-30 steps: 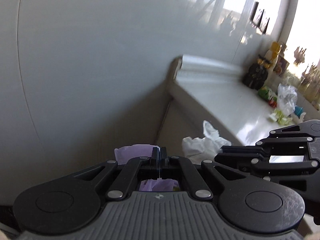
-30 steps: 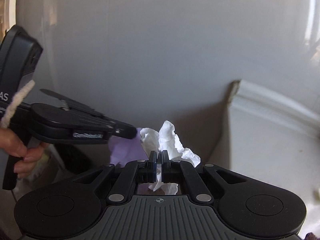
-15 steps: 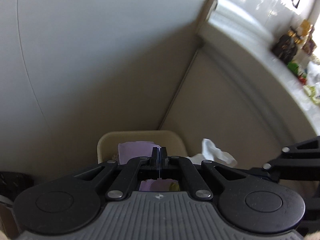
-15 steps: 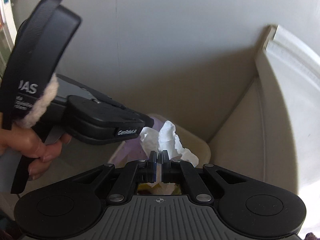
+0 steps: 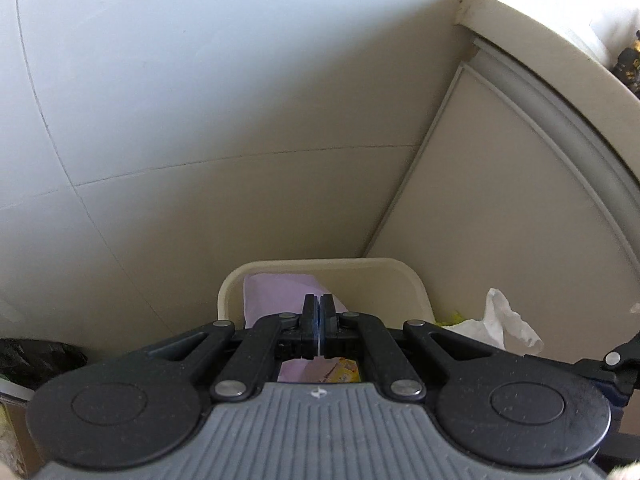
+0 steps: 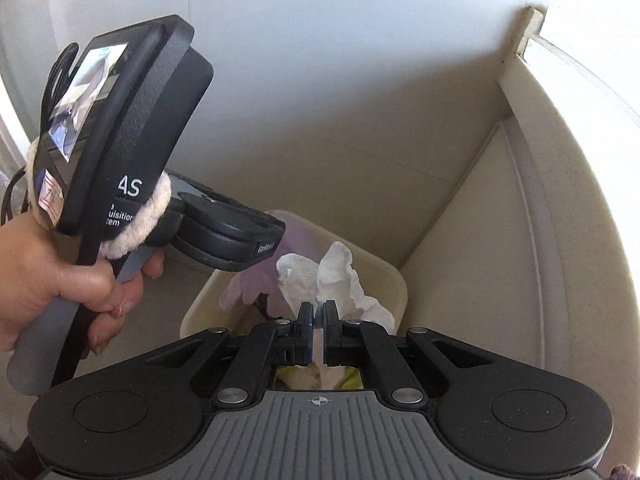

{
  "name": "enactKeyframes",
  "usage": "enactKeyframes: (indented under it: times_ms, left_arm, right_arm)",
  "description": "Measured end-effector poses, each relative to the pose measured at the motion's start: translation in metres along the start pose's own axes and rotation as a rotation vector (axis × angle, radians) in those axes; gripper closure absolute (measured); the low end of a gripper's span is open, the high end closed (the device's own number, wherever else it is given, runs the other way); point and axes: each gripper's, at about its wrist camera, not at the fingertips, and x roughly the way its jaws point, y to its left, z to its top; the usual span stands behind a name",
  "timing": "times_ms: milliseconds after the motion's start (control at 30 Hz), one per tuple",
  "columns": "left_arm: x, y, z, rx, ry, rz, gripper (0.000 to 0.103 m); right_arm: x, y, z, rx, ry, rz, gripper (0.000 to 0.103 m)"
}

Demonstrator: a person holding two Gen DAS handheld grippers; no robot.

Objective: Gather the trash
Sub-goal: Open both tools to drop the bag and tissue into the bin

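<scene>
- While both hover above the cream rectangular plastic bin (image 5: 404, 280), the left tongs (image 5: 319, 326) pinch a thin lilac paper sheet (image 5: 280, 292).
- Right tongs (image 6: 318, 320) pinch a crumpled white tissue (image 6: 332, 276) over it.

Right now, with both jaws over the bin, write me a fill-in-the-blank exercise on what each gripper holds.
1. The left gripper is shut on a sheet of ____ paper.
2. The right gripper pinches a crumpled ____ tissue.
3. Both pieces hang above a ____-coloured trash bin.
4. The bin stands against a tiled ____.

Missing words: purple; white; cream; wall
</scene>
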Motion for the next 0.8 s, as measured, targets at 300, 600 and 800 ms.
enactKeyframes:
  times_ms: [300,600,800]
  left_arm:
    - [-0.003,-0.012,-0.005,0.017,-0.011,-0.002,0.072]
    - [-0.025,-0.011,-0.009,0.019,-0.023,-0.041,0.018]
    - [-0.041,-0.009,-0.011,0.036,-0.015,-0.054,0.003]
  right_arm:
    - [-0.008,0.015,-0.007,-0.015,0.004,0.002,0.076]
    - [-0.015,0.019,-0.006,-0.033,-0.012,-0.007,0.023]
    - [-0.015,0.024,-0.005,-0.069,-0.012,-0.022,0.015]
